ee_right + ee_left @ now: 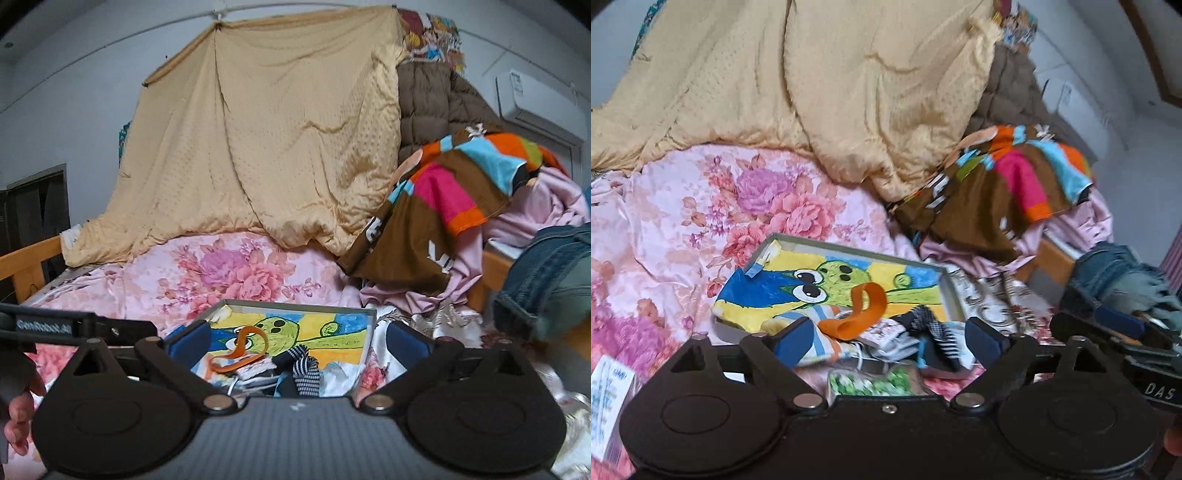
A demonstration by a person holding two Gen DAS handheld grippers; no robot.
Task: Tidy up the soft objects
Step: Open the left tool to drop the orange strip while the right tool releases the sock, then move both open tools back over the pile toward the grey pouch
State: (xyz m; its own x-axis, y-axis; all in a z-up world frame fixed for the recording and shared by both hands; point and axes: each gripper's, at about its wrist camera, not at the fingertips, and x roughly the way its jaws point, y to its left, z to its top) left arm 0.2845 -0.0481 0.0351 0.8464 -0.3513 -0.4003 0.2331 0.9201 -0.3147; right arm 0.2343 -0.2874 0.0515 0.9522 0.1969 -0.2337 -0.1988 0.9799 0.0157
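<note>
A shallow grey box (369,325) lies on a glossy pink floral bedspread (236,273), holding a flat cartoon-printed cloth (849,280), a curled orange strap (240,350) and striped knit pieces (306,373). A quilted tan blanket (266,140) hangs behind. The left gripper (886,336) and the right gripper (295,339) are both spread wide and empty, poised just short of the box's near edge.
</note>
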